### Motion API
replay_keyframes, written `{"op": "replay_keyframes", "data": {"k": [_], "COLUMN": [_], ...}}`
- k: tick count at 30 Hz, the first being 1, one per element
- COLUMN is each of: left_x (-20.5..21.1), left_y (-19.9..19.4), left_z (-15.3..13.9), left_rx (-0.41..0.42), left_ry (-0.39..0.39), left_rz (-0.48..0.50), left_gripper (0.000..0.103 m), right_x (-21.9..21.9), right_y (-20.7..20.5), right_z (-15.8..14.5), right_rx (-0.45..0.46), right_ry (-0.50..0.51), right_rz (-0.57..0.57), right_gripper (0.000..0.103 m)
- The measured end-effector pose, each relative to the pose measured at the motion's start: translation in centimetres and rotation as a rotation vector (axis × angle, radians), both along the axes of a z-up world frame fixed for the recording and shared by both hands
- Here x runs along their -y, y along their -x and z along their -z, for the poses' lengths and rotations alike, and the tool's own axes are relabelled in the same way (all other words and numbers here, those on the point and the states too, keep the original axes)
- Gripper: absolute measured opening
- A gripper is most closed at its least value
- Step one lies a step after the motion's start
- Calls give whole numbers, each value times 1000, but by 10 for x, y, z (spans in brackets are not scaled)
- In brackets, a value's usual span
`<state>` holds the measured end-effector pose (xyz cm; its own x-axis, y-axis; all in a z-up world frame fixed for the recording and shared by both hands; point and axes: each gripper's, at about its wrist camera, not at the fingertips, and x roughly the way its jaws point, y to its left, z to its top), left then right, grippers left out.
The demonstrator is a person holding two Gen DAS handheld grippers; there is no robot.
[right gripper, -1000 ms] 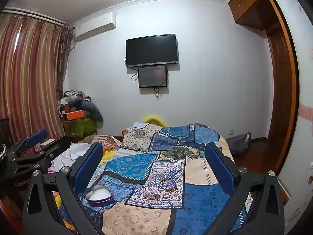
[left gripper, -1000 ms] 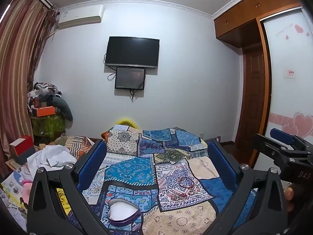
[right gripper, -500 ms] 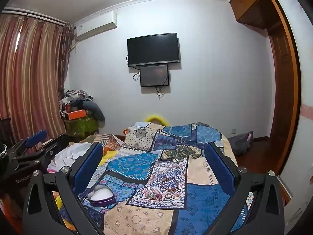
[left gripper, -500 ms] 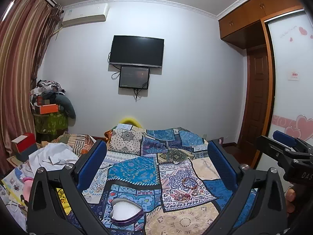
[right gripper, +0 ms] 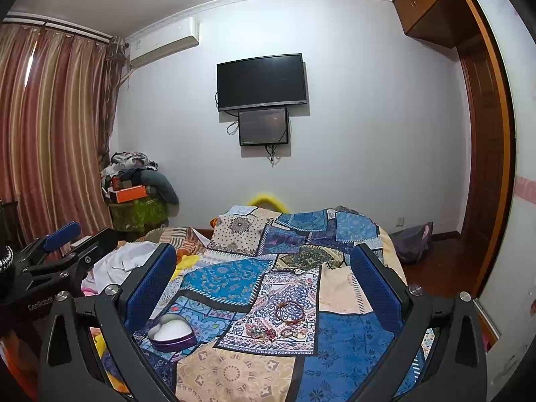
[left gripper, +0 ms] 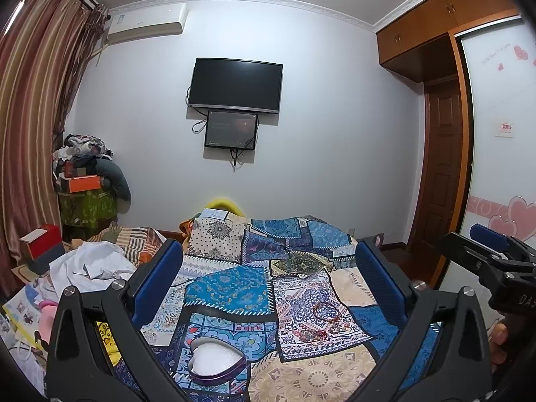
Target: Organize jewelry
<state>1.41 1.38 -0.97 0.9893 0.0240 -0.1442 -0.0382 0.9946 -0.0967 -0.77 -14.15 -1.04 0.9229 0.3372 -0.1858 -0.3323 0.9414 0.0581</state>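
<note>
Both wide open and empty: left gripper [left gripper: 268, 279] and right gripper [right gripper: 263, 276], raised above the patchwork quilt [right gripper: 345, 341]; bracelets [right gripper: 284, 320] heaped loosely on it, no clear long axis. Seen at 5 o'clock from the left, near 6 o'clock from the right, so judged closer to the right; heart-shaped tin [left gripper: 216, 360] open at 7 o'clock, apart from the heap.

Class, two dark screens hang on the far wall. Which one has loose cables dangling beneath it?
The smaller lower screen; the large black television above shows none beneath it.

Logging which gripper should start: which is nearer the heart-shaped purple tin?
Left. The left gripper hangs almost over the heart-shaped purple tin; the right gripper has it off to its left.
</note>
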Motion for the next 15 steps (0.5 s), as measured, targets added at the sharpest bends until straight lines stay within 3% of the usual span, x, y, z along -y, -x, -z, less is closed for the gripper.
{"op": "replay_keyframes", "data": {"k": [15], "left_x": [0], "left_y": [1], "left_z": [-1], "left_rx": [-6], "left_ry": [1], "left_rz": [3], "left_gripper": [103], "right_x": [1], "right_y": [0], "right_z": [-2], "right_rx": [-2], "right_ry": [0], "right_rz": [-1], "right_gripper": [103]}}
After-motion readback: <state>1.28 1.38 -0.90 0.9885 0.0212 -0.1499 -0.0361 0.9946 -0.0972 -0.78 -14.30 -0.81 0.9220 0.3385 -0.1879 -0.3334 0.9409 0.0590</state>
